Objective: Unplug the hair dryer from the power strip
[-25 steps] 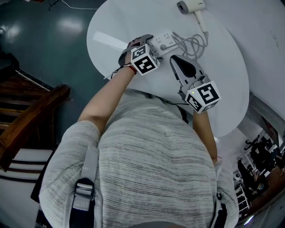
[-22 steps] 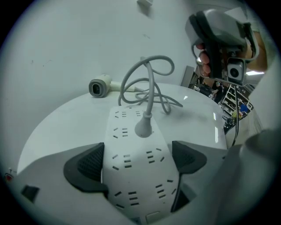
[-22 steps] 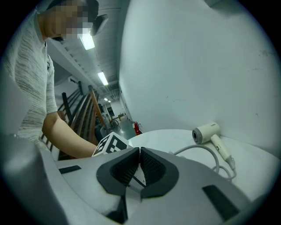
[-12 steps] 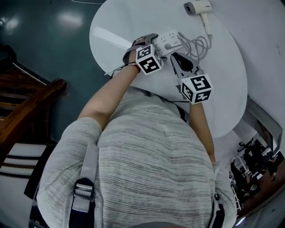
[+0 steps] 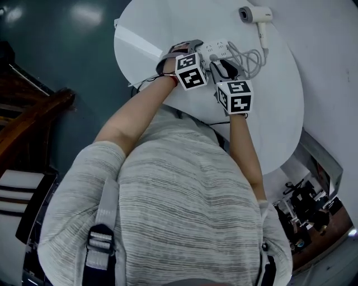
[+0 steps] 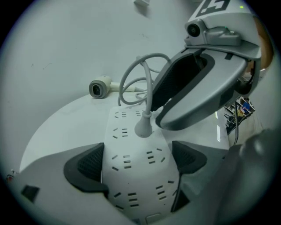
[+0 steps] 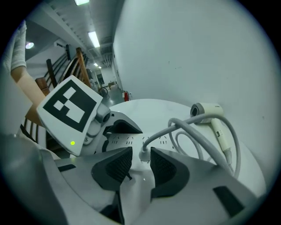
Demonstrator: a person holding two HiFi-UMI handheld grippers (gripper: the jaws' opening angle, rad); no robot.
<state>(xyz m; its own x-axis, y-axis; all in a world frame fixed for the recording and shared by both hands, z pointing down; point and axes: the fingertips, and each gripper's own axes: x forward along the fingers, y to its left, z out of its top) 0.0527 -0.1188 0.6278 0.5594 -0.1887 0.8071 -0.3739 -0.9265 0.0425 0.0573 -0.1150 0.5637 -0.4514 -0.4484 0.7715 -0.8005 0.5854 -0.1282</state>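
Note:
A white power strip (image 6: 136, 176) lies on the round white table (image 5: 279, 111). My left gripper (image 6: 137, 162) is shut on its near end, one pad against each side. The hair dryer's white plug (image 6: 143, 127) stands upright in a socket further along the strip. My right gripper (image 7: 141, 163) hangs just over it with its jaws opening. The plug (image 7: 143, 154) shows in the gap at the fingertips, and neither pad presses on it. The grey cord (image 7: 206, 127) loops back to the white hair dryer (image 5: 254, 15) at the table's far side.
The table's edge (image 5: 134, 84) drops to a dark floor (image 5: 50, 44) on the left, beside a wooden stair rail (image 5: 33, 120). A white wall (image 7: 197, 52) rises behind the table. Cluttered equipment (image 5: 305, 204) sits at the lower right.
My right gripper has come down and forward until it sits beside the left one over the strip. The left gripper has stayed on the strip.

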